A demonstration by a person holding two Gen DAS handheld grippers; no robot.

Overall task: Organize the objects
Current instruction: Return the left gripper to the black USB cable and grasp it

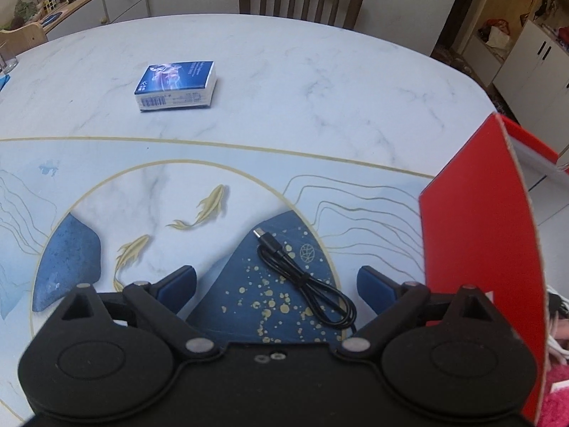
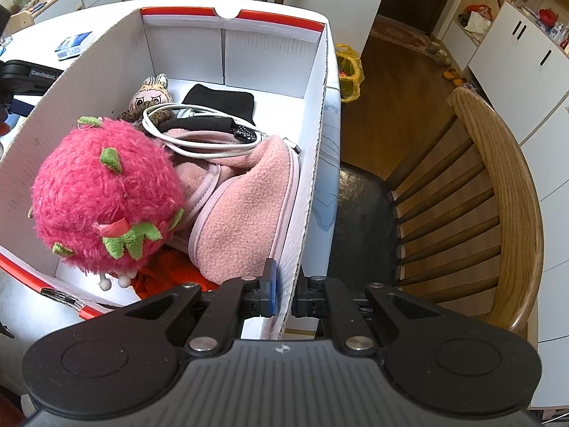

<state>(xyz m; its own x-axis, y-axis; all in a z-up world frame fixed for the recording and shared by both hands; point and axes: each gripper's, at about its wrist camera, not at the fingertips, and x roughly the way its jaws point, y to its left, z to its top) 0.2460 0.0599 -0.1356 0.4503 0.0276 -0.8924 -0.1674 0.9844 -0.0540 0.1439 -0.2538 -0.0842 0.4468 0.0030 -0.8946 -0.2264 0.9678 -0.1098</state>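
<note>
**Cable next for the box**

The left gripper (image 1: 276,283) hangs over the table with its jaws spread wide and nothing in them. The blue pads (image 1: 179,281) stand to either side of a coiled black USB cable (image 1: 306,277), which lies flat on the dark blue, gold-flecked patch of the tabletop print. The bundle sits between the two pads but nearer the right-hand one, with its plug end (image 1: 265,237) pointing away beyond the fingertips. The pads are clear of it — no contact yet.

The right gripper (image 2: 282,293) is shut tight on the near right wall of the red-and-white cardboard box (image 2: 309,163), one finger inside and one outside, seemingly to steady it.

By my reading, the step in hand is the pick-up of the cable, ahead of dropping it in with the rest. The next move calls for a drop straight down, a slight shift toward the coil's middle, then a close across the bundled strands so the loops come up together and don't trail.

Further out, a blue tissue pack (image 1: 176,83) waits on the marble table (image 1: 320,82), well apart from the cable. The box's red side (image 1: 476,235) rises just right of the left gripper. Inside lie a pink dragon-fruit plush (image 2: 103,195), a pink fleece pouch (image 2: 245,210) and a white cable (image 2: 199,146) — still room on top.
</note>
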